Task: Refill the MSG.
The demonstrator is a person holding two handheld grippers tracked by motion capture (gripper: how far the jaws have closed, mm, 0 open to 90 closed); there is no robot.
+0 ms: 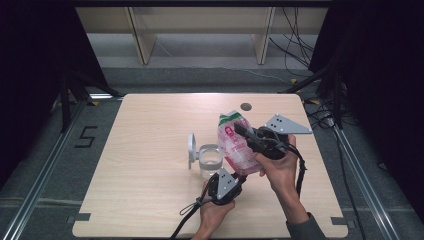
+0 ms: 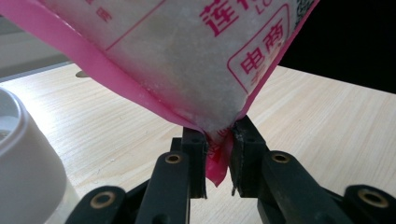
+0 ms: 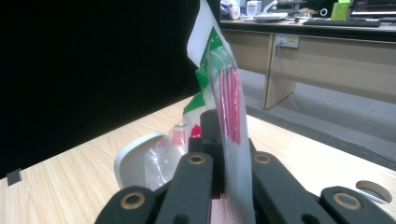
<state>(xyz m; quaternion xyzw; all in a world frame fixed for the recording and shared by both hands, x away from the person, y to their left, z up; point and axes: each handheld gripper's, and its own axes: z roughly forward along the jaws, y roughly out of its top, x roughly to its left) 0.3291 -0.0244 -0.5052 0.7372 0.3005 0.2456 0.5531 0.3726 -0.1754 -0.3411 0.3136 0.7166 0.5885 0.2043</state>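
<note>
So both grippers are on the same thing here: a plastic bag [image 1: 233, 144] with pink and red print and a green-and-white top, packed with some white grainy stuff, held up off the wooden table [image 1: 150, 150]. The left gripper [image 1: 234, 179] has its jaws clamped on the bag's bottom corner; in the left gripper view that pink corner [image 2: 217, 158] is squeezed right between the two black jaws, with the rest of the bag bulging up and away from them. The right gripper [image 1: 244, 132] is pinched tight on the upper part of the bag, and in the right gripper view the thin film [image 3: 231, 140] runs straight up out of the closed jaws, with the green-and-white top edge sticking up above them. So the bag hangs tilted between the two, lower corner at the left gripper, upper end at the right one. Just beside the left gripper, on the side away from the right one, sits a clear jar [image 1: 210, 161] on the table, with its white lid [image 1: 191, 149] flipped open and standing up on the jar's far side from the bag. The jar's white rim [image 2: 23, 158] looms big at the edge of the left gripper view, close to the jaws. I can't tell whether the bag actually touches the jar. Beyond the right gripper there's a small round hole [image 1: 245, 106] in the tabletop.
</note>
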